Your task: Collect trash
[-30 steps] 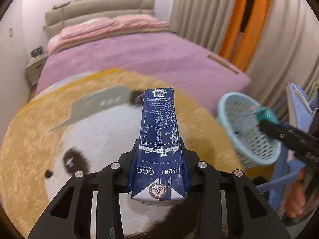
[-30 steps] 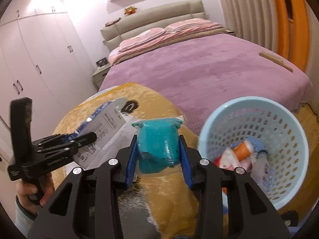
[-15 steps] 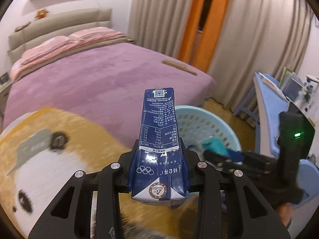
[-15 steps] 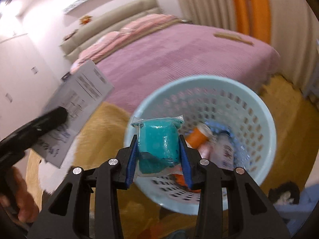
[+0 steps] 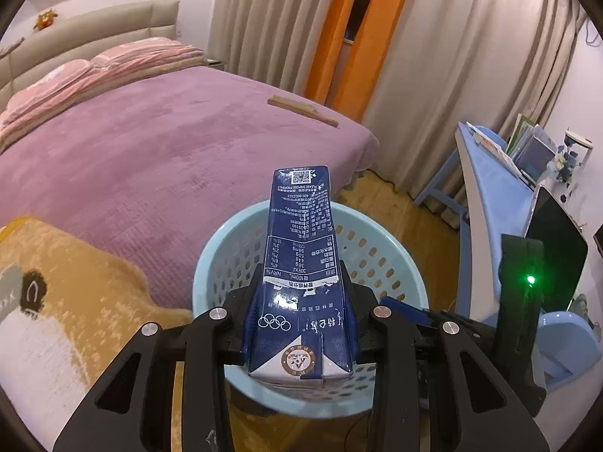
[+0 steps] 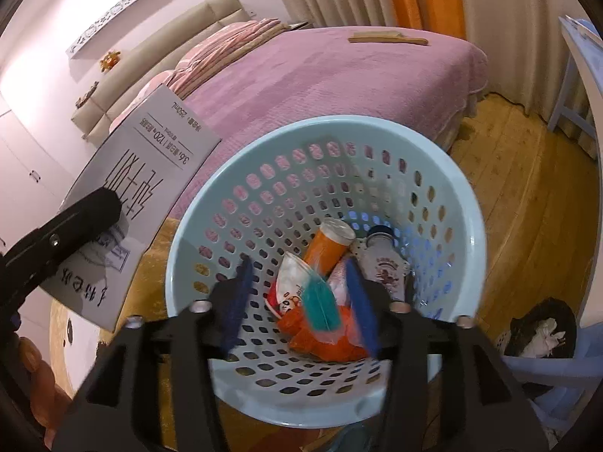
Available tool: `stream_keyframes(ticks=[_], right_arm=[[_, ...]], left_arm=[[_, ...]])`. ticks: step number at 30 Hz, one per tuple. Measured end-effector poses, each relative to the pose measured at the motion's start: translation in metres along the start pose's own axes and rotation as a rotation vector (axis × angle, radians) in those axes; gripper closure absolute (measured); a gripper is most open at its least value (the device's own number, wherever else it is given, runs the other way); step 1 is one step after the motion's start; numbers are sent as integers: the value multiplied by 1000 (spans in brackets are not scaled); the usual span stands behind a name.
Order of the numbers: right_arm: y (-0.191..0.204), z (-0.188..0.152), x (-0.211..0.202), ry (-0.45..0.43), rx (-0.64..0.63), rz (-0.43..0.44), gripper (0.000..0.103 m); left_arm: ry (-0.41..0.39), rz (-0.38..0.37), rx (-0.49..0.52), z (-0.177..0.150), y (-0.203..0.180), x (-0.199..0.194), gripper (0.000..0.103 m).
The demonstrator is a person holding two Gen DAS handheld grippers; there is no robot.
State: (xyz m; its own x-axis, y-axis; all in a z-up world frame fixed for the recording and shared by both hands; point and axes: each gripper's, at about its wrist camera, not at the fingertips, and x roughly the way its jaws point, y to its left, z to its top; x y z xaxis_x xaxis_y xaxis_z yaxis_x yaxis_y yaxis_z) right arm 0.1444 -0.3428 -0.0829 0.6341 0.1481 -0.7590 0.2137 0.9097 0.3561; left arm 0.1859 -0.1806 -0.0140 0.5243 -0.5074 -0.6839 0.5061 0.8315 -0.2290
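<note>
Navy carton [image 5: 299,263] with white print between left tongs [image 5: 301,320]; pale-blue perforated basket [image 6: 467,241] beyond; purple bed [image 5: 150,158].

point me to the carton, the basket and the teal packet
carton [image 5: 301,263], left wrist view, printed side panel.
basket [image 6: 377,128], right wrist view, far rim.
teal packet [image 6: 320,303], right wrist view, blurred middle, between the right gripper's fingers.

The left gripper [image 5: 301,324] is angled downward, its jaws clamped on the sides of a blue milk carton [image 5: 301,263] that is held upright between them. The right gripper [image 6: 301,301] is also pointed downward; its jaws have just been opening, and a teal packet [image 6: 320,305] is seen blurred between the blue pads [image 6: 237,301], no longer pressed by them.
</note>
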Motion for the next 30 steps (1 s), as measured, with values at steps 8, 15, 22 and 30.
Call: stream_keyframes(ticks=[8,15,22,30], right_arm=[[-9,1,-11,-18,12,-1,45],[2,-1,-23,-43,-31,-7,45],[30,-6,-42,-78,-98,10,44],[66,-19,-68,-138,-179,25,38]], left_arm=[[12,-12,-27,-6,5,16,43],[3,13,-36,-23,19,0,37],[-67,18,-58,-35,30,-43,28],[-152,63,-134,-57,48,-93,19]])
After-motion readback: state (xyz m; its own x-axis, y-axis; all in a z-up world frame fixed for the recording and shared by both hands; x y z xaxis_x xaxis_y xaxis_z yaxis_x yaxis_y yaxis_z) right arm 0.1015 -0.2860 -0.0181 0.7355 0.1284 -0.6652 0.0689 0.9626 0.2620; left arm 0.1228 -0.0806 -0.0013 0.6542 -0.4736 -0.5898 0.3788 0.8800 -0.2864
